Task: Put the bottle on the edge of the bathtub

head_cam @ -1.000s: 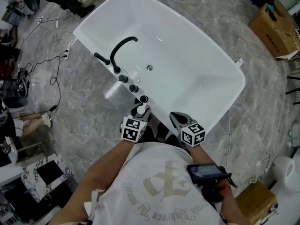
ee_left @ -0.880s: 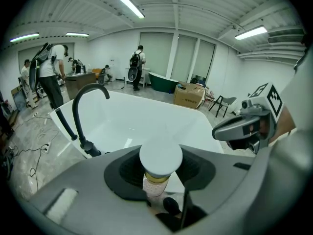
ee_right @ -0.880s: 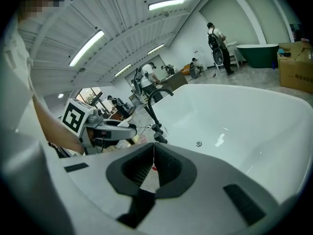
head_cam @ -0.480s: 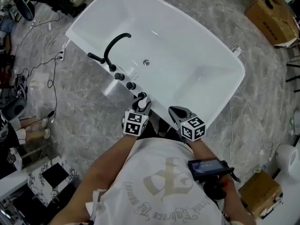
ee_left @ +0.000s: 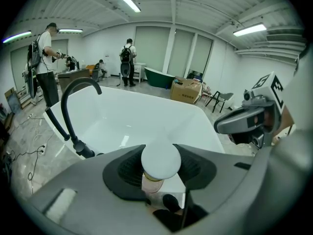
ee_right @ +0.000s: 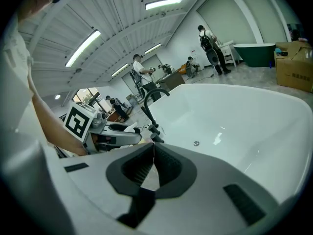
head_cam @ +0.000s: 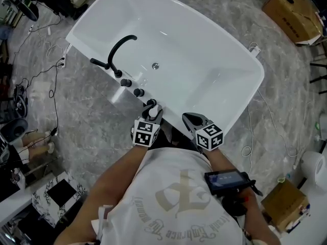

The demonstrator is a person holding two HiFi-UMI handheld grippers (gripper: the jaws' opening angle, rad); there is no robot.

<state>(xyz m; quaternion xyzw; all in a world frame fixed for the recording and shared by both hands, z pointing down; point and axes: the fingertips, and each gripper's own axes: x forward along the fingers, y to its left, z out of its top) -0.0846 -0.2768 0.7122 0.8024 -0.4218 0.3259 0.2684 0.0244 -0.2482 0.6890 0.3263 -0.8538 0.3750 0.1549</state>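
Observation:
The bottle [ee_left: 160, 161], pale with a gold collar and a round white cap, stands between the jaws of my left gripper [ee_left: 160, 153] over the near rim of the white bathtub [head_cam: 171, 115]. The jaws have just been opening, and ribbed pad shows on both sides of the cap. In the head view the bottle [head_cam: 153, 107] and left gripper [head_cam: 152, 111] sit just past the last black knob. My right gripper [head_cam: 190, 119] hovers shut and empty at the same rim, to the right.
A black arched faucet [head_cam: 120, 50] and a row of black knobs [head_cam: 132, 87] occupy the rim to the left of the bottle. Cables [head_cam: 56, 86] trail on the marble floor. Cardboard boxes [head_cam: 288, 9] stand beyond the tub.
The left gripper has sunk slightly towards the rim with the bottle between its jaws. The right gripper has stayed put. The head view has shifted a little.

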